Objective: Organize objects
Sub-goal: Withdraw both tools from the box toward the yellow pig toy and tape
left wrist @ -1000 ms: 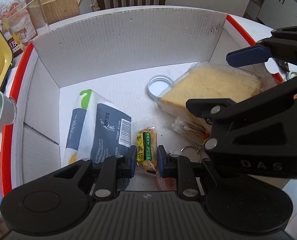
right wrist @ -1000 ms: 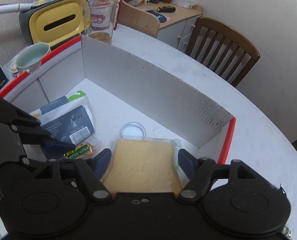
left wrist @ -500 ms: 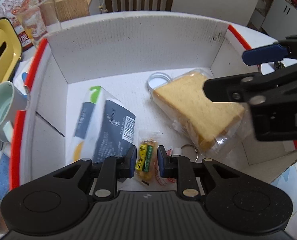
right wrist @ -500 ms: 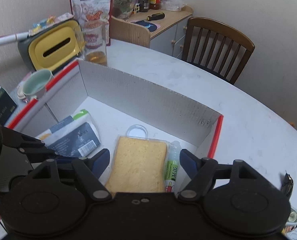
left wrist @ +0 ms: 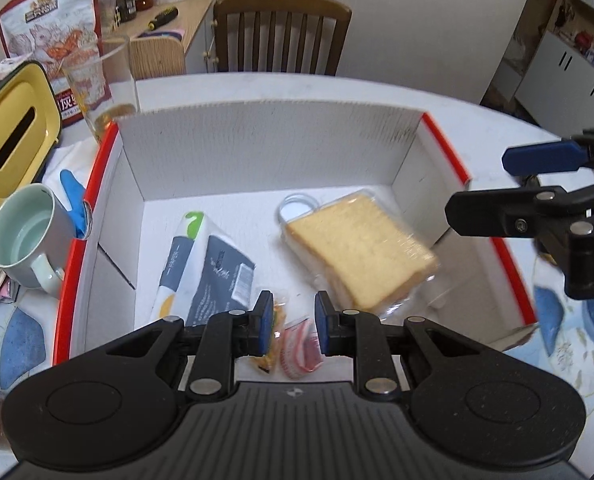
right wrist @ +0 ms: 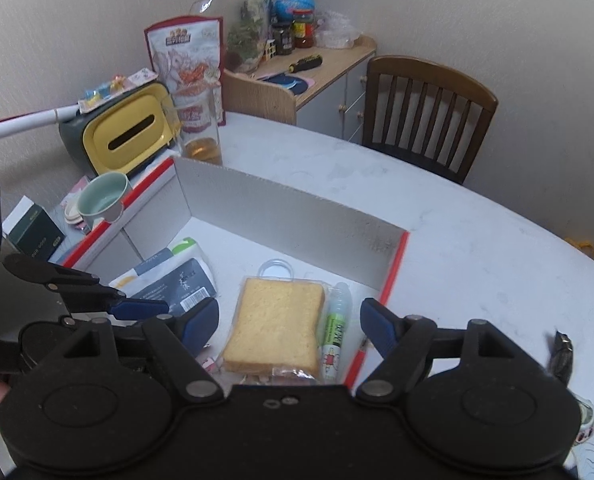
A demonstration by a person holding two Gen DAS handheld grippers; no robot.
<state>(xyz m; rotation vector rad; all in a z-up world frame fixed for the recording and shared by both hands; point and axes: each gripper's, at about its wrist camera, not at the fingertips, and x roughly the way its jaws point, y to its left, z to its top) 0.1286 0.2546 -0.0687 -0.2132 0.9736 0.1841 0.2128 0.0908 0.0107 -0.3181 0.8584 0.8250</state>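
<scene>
- Soft, even indoor light, no harsh shadows.
- Fisheye bends edges, corners vignette black.
- Wrapped bread (left wrist: 361, 246) smeared by motion blur (left view only).

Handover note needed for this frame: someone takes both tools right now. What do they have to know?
Left tool: narrow gap, nothing gripped, above the small snack packets at the box's near edge.
Right tool: wide open, empty, above the bagged bread.
Already in the white box: bread, tissue pack, glue stick, round clear lid.
Not in the box: mug and glass stand on the table beside it. Whether they belong inside is unclear.
</scene>
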